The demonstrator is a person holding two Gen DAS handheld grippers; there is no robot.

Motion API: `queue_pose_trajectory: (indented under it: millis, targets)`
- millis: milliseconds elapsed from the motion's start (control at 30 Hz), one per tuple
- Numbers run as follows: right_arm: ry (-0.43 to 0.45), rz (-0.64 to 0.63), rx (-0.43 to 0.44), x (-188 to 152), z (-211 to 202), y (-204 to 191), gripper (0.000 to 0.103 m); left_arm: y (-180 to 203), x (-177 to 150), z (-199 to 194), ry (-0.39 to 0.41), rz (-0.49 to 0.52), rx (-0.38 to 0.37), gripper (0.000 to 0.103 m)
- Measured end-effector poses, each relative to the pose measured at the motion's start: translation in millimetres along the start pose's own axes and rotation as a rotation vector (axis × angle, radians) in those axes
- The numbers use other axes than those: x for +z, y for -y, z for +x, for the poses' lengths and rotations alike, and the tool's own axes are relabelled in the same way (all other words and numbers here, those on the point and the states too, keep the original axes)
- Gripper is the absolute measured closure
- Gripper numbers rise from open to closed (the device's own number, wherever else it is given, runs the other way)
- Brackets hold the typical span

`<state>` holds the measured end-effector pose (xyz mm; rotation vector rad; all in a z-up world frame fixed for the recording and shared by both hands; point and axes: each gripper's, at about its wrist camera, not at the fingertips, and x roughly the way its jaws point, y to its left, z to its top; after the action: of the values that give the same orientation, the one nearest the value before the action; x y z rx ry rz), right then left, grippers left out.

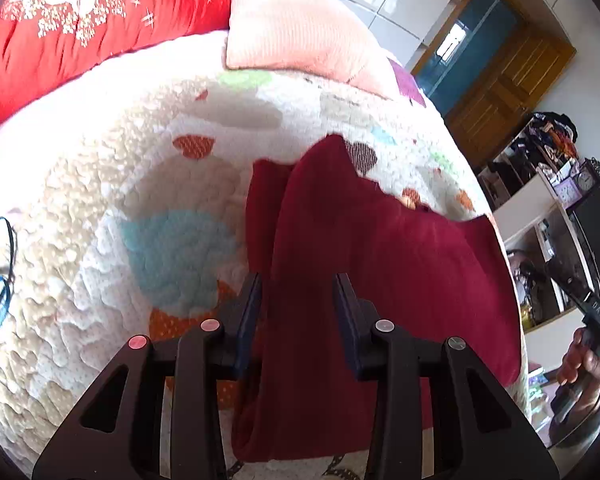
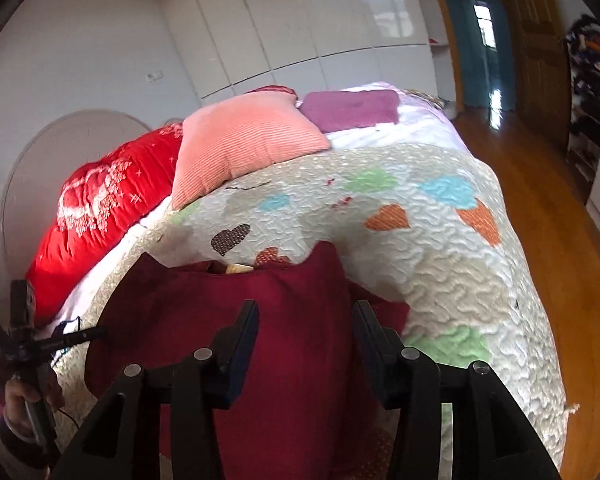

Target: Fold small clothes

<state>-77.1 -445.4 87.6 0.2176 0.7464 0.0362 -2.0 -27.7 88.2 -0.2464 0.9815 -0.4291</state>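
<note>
Left gripper (image 1: 297, 280) jaws parted, nothing pinched; garment (image 1: 380, 248) lies below gap, flat on quilt (image 1: 80, 260). Right gripper (image 2: 306, 308) jaws parted too, empty, above same garment (image 2: 228, 304). Garment near bed edge. Farther: pink pillow (image 2: 244, 144), red duvet (image 2: 100, 208), purple pillow (image 2: 352, 110).

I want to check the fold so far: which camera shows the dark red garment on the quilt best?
The right wrist view: the dark red garment lies there nearly whole on the heart-patterned quilt, with its far edge clear. In the left wrist view the garment is closer, and its near part is cut off.
</note>
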Motion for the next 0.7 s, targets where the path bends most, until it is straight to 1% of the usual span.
queue_pose_trajectory:
  millis: [33,67,133,167,233,300,333,367,400,500,533,567,633,700]
  targets:
    - [-0.011,-0.003,0.008,3.7,13.2,-6.3,0.057,0.9,5.8,0.9,0.013,0.000,0.008,0.063]
    - [-0.028,0.002,0.012,6.1,28.1,-9.8,0.057,4.5,12.7,4.2,0.019,0.002,0.014,0.060]
    - [-0.066,0.011,-0.004,5.6,53.6,-13.0,0.059,4.1,26.0,26.1,0.011,-0.005,0.024,0.059]
    - [-0.079,0.016,-0.025,6.0,66.1,-11.6,0.059,5.9,32.0,37.6,-0.001,0.000,0.036,0.059]
    - [-0.108,0.039,-0.076,4.6,88.0,-1.3,0.059,5.6,39.8,60.0,-0.017,0.015,0.095,0.059]
    - [-0.145,0.069,-0.140,1.3,109.7,14.9,0.059,-4.3,43.1,81.2,-0.035,-0.005,0.182,0.059]
    - [-0.177,0.093,-0.144,-1.9,120.1,23.8,0.059,-10.7,44.7,89.6,-0.044,-0.021,0.202,0.059]
    - [-0.203,0.112,-0.134,-4.5,128.3,29.5,0.059,-16.0,46.3,97.7,-0.055,-0.037,0.215,0.056]
    - [-0.191,0.109,-0.135,-3.9,128.3,30.2,0.059,-21.7,46.7,102.9,-0.064,-0.050,0.220,0.051]
    - [-0.184,0.074,-0.147,3.6,117.6,18.1,0.059,-29.8,42.4,101.7,-0.067,-0.078,0.177,0.051]
    - [-0.166,0.074,-0.134,5.5,109.7,11.8,0.059,-29.9,40.8,96.6,-0.070,-0.079,0.167,0.051]
    - [-0.151,0.081,-0.102,7.6,102.1,4.8,0.059,-29.2,38.2,88.6,-0.066,-0.077,0.158,0.051]
    - [-0.137,0.082,-0.016,10.5,93.3,-16.9,0.059,-25.1,29.5,65.7,-0.039,-0.069,0.156,0.051]
    - [-0.133,0.051,0.071,12.9,92.0,-45.6,0.059,-24.1,19.0,47.0,-0.019,-0.058,0.160,0.051]
